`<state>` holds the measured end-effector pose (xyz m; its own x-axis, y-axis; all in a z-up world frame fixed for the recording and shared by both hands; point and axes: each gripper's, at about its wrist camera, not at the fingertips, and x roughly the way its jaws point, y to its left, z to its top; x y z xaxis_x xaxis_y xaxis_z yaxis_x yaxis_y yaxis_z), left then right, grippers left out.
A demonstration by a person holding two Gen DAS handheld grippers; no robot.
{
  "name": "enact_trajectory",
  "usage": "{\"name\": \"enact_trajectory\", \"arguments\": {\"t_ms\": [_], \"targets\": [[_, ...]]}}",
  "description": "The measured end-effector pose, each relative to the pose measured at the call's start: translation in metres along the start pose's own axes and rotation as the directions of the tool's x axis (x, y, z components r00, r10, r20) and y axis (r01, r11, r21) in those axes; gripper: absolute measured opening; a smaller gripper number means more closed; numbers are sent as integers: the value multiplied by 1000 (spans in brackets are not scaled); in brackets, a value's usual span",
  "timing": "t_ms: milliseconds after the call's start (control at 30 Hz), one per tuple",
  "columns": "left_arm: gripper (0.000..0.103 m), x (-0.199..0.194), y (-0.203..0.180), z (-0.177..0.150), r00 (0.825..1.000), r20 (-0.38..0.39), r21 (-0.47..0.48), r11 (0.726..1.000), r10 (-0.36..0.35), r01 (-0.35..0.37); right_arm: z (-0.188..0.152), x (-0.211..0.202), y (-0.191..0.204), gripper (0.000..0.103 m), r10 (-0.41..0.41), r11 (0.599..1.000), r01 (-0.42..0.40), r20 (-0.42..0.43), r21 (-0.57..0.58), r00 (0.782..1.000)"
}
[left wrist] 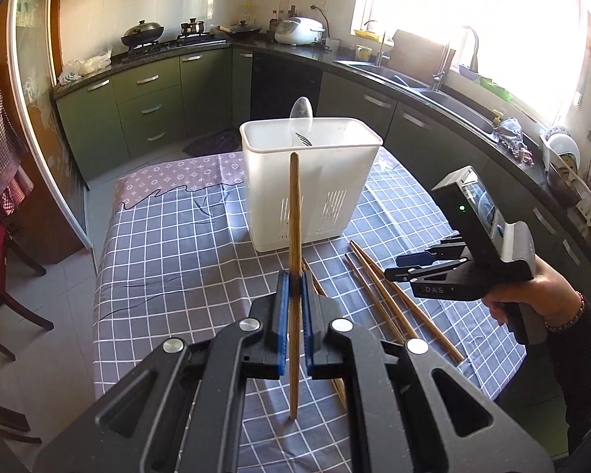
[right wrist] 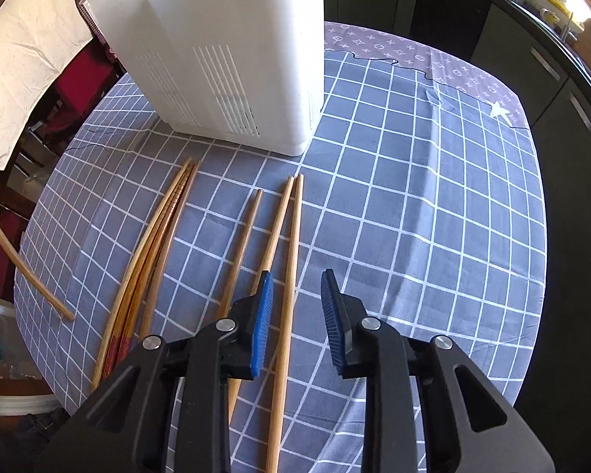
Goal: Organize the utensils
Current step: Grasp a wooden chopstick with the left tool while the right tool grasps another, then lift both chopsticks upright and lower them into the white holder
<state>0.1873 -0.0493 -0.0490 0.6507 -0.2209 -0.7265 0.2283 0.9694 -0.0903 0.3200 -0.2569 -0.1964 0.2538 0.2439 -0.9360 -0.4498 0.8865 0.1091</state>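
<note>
- Left gripper (left wrist: 294,299): blue pads clamped on one chopstick (left wrist: 294,213), which stands nearly upright, lifted clear of the table, its tip in line with the bin's front wall.
- Bin (left wrist: 335,181): one, white plastic, slotted near its base, upright on the cloth. Inside: one spoon (left wrist: 301,112) standing above the rim, plus fork tines (left wrist: 305,141) just beside it; other contents cannot be made out.
- Chopsticks on the cloth, right wrist view, left to right: a tight bundle (right wrist: 153,252), three or four sticks, exact count unclear, some with red ends; one single stick (right wrist: 242,244); one close pair (right wrist: 285,252) running side by side. All lie in front of the bin, tips toward it.
- The held chopstick also shows at the far left edge of the right wrist view (right wrist: 23,272).
- Right gripper (right wrist: 297,299): held by a hand (left wrist: 532,295) with a bead bracelet, pointing steeply down. Jaws part-open, nothing clamped; the right-hand stick of the pair runs beneath the gap, near the left pad. Whether the tips touch the cloth cannot be told.
- Surface: table under a grey-blue cloth (left wrist: 169,260) with white grid; a mauve patterned band along the far edge.
- Room: kitchen, green cabinets (left wrist: 149,94), dark worktop, hob with a wok (left wrist: 142,33), rice cooker (left wrist: 299,30), sink (left wrist: 398,75) under a bright window.
</note>
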Motion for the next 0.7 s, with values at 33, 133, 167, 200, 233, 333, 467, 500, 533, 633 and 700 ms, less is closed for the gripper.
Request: {"name": "enact_trajectory", "arguments": {"t_ms": [33, 133, 167, 200, 233, 333, 467, 500, 533, 633, 700], "targets": [[6, -1, 0, -1, 1000, 2, 2, 1000, -2, 2, 2, 3, 0, 25, -2, 1000, 2, -11, 0, 1000], [6, -3, 0, -3, 1000, 7, 4, 1000, -4, 4, 6, 13, 4, 22, -31, 999, 30, -44, -14, 999], [6, -4, 0, -4, 1000, 8, 6, 1000, -5, 5, 7, 15, 4, 21, -35, 999, 34, -56, -16, 998], [6, -4, 0, -4, 1000, 9, 6, 1000, -9, 9, 8, 18, 6, 20, -36, 999, 35, -65, -20, 997], [6, -5, 0, -4, 1000, 10, 8, 1000, -12, 11, 9, 19, 7, 20, -40, 999, 38, -72, -24, 997], [6, -7, -1, -6, 1000, 14, 15, 1000, -15, 15, 13, 23, 10, 20, -46, 998, 43, -92, -38, 995], [6, -8, -3, -7, 1000, 18, 18, 1000, -19, 19, 17, 28, 19, 15, -63, 996, 56, -107, -67, 992], [6, -9, -3, -7, 1000, 19, 18, 1000, -21, 20, 18, 29, 21, 10, -61, 996, 54, -107, -71, 992], [6, -10, -4, -8, 1000, 21, 19, 1000, -21, 21, 18, 29, 24, 8, -62, 996, 55, -106, -73, 992], [6, -11, -3, -8, 999, 23, 17, 1000, -22, 22, 17, 31, 28, 8, -48, 998, 42, -107, -50, 993], [6, -11, -3, -8, 1000, 23, 17, 1000, -21, 21, 16, 30, 29, 7, -40, 999, 37, -102, -35, 994]]}}
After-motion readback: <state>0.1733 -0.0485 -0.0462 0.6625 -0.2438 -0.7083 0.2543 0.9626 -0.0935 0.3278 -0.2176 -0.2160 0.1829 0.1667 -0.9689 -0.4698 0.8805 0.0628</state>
